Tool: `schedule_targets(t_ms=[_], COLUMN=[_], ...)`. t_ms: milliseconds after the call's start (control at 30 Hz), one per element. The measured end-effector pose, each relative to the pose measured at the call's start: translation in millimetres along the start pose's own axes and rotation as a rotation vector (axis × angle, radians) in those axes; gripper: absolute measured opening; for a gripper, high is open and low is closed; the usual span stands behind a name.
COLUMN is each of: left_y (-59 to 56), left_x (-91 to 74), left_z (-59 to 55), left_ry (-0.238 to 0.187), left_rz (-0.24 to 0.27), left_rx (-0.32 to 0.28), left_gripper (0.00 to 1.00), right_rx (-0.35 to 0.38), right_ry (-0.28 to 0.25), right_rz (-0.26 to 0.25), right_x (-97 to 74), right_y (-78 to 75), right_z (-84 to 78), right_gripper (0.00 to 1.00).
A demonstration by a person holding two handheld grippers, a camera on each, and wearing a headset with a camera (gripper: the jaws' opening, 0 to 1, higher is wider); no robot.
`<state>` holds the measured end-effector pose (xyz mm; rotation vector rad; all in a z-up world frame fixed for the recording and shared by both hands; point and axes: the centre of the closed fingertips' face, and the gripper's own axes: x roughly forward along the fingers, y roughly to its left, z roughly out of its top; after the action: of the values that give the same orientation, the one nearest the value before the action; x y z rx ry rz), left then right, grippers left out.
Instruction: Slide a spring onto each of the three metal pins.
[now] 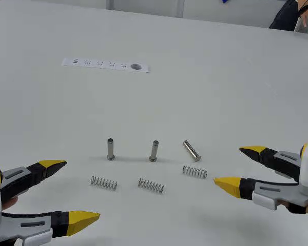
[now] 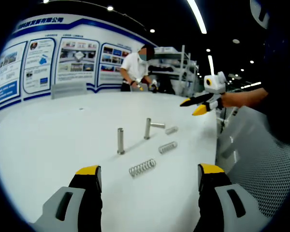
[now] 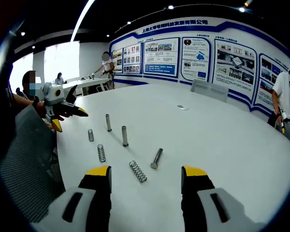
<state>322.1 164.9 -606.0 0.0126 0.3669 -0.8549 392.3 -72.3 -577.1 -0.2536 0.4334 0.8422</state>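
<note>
At the lower left of the head view, the left gripper is held with its yellow-tipped jaws wide apart and nothing between them. At the lower right, the right gripper is likewise held agape and empty. Just beyond them, on the white desk, three small coiled wire springs are laid in a row: the left spring, the middle spring and the right spring. Behind each, a silvery metal pin is set. The left pin and the middle pin are stood upright on their flanged heads, while the right pin is laid on its side, head just beside the right spring. Farther up, at the upper left, a white strip is seen with dark marks too small to be read. In the right gripper view, wall panels with blue Chinese headings are seen beyond the desk, their text too small to be made out.
</note>
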Motion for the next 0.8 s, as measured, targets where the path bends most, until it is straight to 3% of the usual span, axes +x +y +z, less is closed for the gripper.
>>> schedule_targets(t_ms=[300,367,533,733,800], left_y=[-1.2,-1.2,-3.1,-6.1,-6.7], left_x=[-0.6,-0.9,-1.0,0.3,0.6], left_z=[2.2,2.7,2.6,1.7,1.8], left_ry=[-0.007,-0.01,-0.011,-0.007,-0.006], left_rz=[0.007,0.01,0.013,0.012,0.011], left_rx=[0.0,-0.003,-0.005,-0.008,-0.005], left_gripper=[0.83,0.83,0.83,0.82,0.82], right_rx=[-0.023,-0.021,-0.014,-0.011,-0.013], right_ry=[0.048,0.06,0.121,0.155,0.2], right_rz=[-0.022,-0.029,-0.04,-0.06,-0.073], right_x=[30.6,37.5,51.5,70.4,77.6], right_y=[-12.6,-20.5,-24.2,-32.6,-36.8], right_z=[17.8,16.6,14.7,17.8,10.7], right_gripper=[0.45,0.43,0.39,0.33,0.31])
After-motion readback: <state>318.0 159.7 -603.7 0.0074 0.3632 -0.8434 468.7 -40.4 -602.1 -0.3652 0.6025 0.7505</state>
